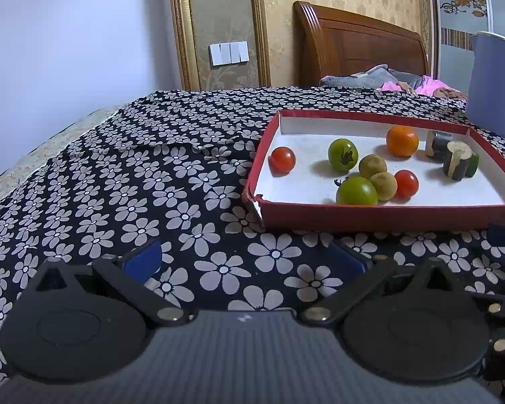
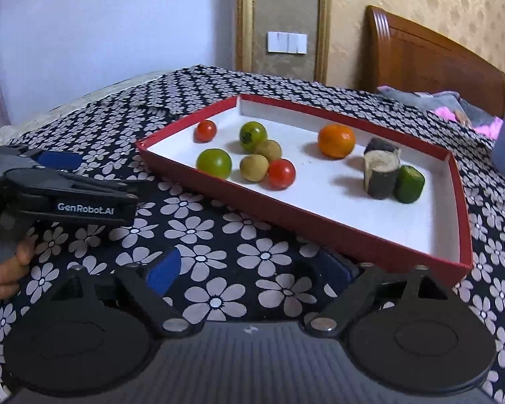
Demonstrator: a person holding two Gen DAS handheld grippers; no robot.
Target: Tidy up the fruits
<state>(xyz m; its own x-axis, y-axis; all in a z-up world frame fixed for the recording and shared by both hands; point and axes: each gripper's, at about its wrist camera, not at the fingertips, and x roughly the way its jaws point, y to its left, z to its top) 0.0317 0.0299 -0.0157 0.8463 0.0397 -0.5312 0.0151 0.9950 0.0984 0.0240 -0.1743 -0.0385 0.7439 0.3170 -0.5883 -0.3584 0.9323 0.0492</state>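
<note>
Fruit tray [image 2: 320,222] beyond right gripper [image 2: 252,269]

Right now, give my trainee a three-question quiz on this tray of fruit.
1. True or false: the orange lies outside the red tray.
2. How many red tomatoes are in the tray?
A. one
B. two
C. four
3. Fill in: both grippers hover over the flowered cloth with their jaws ____ and nothing between them.

Key
1. False; it lies inside, on the white floor.
2. B: one red tomato near the far left corner, another red tomato beside a brown fruit.
3. Open: left gripper, right gripper.
</note>
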